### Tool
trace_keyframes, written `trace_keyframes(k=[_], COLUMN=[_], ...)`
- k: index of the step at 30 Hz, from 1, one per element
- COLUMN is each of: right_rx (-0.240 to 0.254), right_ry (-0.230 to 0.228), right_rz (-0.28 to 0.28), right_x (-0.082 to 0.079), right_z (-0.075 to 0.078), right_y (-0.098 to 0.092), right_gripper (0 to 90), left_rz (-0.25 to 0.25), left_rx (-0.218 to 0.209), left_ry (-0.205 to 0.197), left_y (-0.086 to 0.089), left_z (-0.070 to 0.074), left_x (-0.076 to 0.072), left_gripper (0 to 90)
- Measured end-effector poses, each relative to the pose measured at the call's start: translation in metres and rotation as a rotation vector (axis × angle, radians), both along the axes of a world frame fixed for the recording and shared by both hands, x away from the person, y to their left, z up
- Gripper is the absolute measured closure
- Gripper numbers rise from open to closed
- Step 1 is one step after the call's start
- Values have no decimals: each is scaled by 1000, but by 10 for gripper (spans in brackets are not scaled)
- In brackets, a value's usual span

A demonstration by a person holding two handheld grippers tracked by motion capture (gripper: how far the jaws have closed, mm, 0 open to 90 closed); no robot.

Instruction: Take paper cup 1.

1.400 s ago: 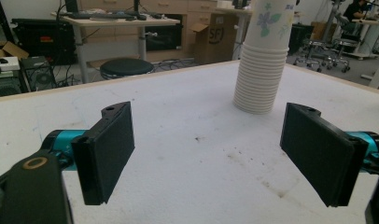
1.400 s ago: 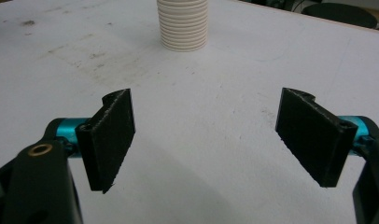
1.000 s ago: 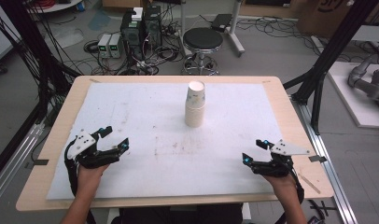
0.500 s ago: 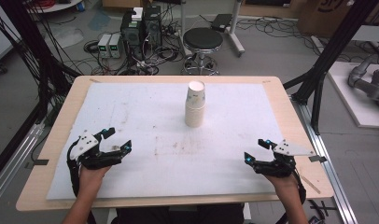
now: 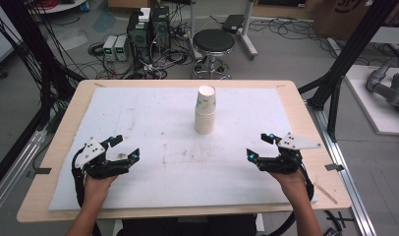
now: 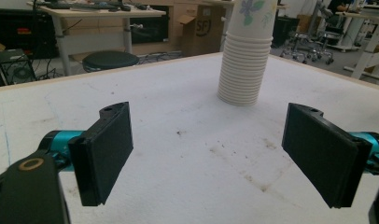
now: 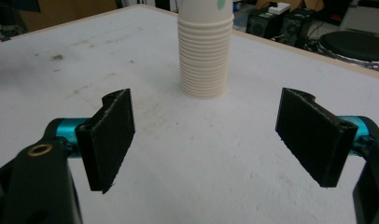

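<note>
A tall stack of white paper cups (image 5: 206,110) stands upright on the white mat (image 5: 158,118), slightly beyond the table's middle. My left gripper (image 5: 126,146) rests low at the front left, well short of the stack. Its jaws stand open after just widening a little, with nothing between them. In the left gripper view the stack of cups (image 6: 243,60) rises beyond the spread black pads (image 6: 106,154). My right gripper (image 5: 257,146) hovers at the front right, open and empty. In the right gripper view the stack of cups (image 7: 206,51) stands ahead between the wide pads (image 7: 110,140).
The mat covers most of a wooden table (image 5: 55,147) and carries faint brown stains (image 5: 183,152) near its middle. Beyond the far edge are a black stool (image 5: 213,42), computer boxes (image 5: 148,27) and cables on the floor. Black frame posts (image 5: 345,64) stand at the right.
The right gripper has lifted slightly off the mat. The left gripper has stayed in place, with its jaws a touch wider. The cup stack has not moved.
</note>
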State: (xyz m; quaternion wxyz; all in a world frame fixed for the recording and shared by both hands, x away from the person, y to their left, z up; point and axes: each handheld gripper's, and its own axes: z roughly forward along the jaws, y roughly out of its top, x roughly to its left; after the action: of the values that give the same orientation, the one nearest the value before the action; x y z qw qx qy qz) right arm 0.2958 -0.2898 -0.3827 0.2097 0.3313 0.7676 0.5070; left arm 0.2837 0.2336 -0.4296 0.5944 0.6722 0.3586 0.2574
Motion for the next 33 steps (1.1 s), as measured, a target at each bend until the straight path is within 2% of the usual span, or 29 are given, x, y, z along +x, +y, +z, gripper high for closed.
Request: trace_keyframes(k=[6,12,20,25,27,33], right_rx=[-53,-52,-39,-50,-67,-75], right_ry=[-8,-9,22,39,51,65], right_rz=[56,77,127,131,120,124], right_x=[21,39,66,87,97,120], right_z=[23,41,61,71,73,77], right_y=[23,36,60,76,83,98], right_gripper=[203,203,203,203,203,203], left_rz=[-9,-13,-23,-29,-30,-36], left_rx=[-3,-7,-8,-16,-14,-24], left_ry=[1,1,7,11,8,9], left_y=[0,-1,-4,-4,-4,-4], left_z=[0,0,-1,-1,-1,-2], left_x=[0,-1,1,2,3,2], left_gripper=[163,163,163,163,164,163])
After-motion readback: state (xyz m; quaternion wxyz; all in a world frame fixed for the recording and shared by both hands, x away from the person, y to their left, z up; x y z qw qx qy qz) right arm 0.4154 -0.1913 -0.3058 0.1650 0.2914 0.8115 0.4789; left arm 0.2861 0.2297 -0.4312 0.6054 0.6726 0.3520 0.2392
